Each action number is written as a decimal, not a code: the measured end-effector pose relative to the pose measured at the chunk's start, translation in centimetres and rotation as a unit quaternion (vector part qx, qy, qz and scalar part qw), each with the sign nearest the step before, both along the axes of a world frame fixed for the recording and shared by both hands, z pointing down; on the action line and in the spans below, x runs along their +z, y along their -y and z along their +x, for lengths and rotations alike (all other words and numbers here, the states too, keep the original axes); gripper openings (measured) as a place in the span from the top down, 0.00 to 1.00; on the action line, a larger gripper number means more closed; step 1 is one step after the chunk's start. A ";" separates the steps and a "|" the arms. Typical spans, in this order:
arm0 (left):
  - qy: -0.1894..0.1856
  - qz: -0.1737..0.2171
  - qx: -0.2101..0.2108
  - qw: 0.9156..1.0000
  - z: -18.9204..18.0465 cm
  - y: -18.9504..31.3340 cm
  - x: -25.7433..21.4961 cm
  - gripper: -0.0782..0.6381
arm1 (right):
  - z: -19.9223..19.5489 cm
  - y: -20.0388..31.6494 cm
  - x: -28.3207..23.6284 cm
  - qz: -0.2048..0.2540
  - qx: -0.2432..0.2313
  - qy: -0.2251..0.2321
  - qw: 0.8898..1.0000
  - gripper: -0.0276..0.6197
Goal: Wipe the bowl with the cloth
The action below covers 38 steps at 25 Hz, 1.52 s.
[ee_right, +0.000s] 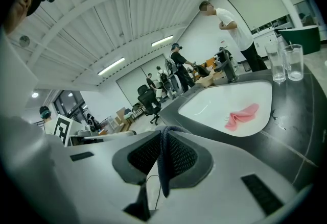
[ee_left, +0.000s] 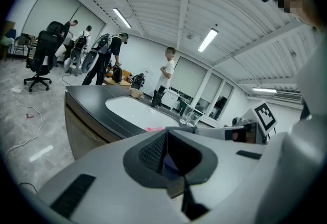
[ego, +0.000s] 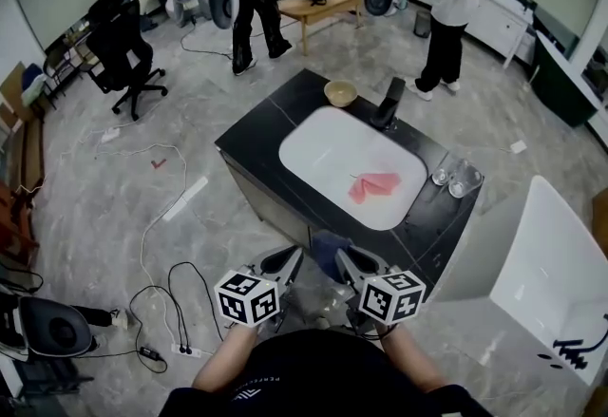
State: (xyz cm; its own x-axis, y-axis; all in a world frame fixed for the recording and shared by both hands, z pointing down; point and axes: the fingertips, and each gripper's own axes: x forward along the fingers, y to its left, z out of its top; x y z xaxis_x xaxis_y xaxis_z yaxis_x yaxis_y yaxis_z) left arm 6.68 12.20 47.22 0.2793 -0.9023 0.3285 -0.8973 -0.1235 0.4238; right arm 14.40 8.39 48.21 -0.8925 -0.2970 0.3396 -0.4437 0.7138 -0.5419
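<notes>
Both before counter [ego: 266, 125] edge; left tongs [ee_left: 166, 140] together; right tongs [ee_right: 164, 139] clamped on dark fabric [ee_right: 163, 177]

My left gripper [ego: 285, 261] and right gripper [ego: 350, 263] are grey with black meshed pads [ee_right: 183, 156], each bearing a white cube [ego: 249, 298] of black square markers; my top [ego: 304, 379] is black.

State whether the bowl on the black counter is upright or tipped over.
Upright: the bowl rests on its base at the counter's far edge, open mouth facing up in the head view.
</notes>
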 end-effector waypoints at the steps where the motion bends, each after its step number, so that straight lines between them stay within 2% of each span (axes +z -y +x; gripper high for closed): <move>1: 0.000 0.002 0.003 1.000 -0.2 0.4 -0.1 0.87 | -0.1 0.3 0.0 0.001 0.003 0.000 1.000 0.87; 8: -0.007 0.014 0.038 0.999 -1.8 4.0 -0.4 0.87 | -1.7 3.8 -0.5 -0.002 0.039 0.005 0.999 0.87; 18: -0.016 0.020 0.074 0.997 -9.5 9.1 -1.3 0.87 | -8.7 8.9 -1.5 0.007 0.077 0.001 0.997 0.87; 26: -0.023 0.027 0.119 0.992 -13.3 13.0 -1.4 0.87 | -12.3 11.7 -1.2 0.008 0.112 -0.012 0.994 0.87; 33: -0.034 0.029 0.181 0.983 -15.0 15.2 -1.2 0.87 | -14.1 13.9 -1.3 0.008 0.153 -0.015 0.988 0.87; 38: -0.038 0.030 0.202 0.978 -14.3 16.7 -0.8 0.87 | -13.9 15.2 -0.6 0.001 0.167 -0.016 0.986 0.87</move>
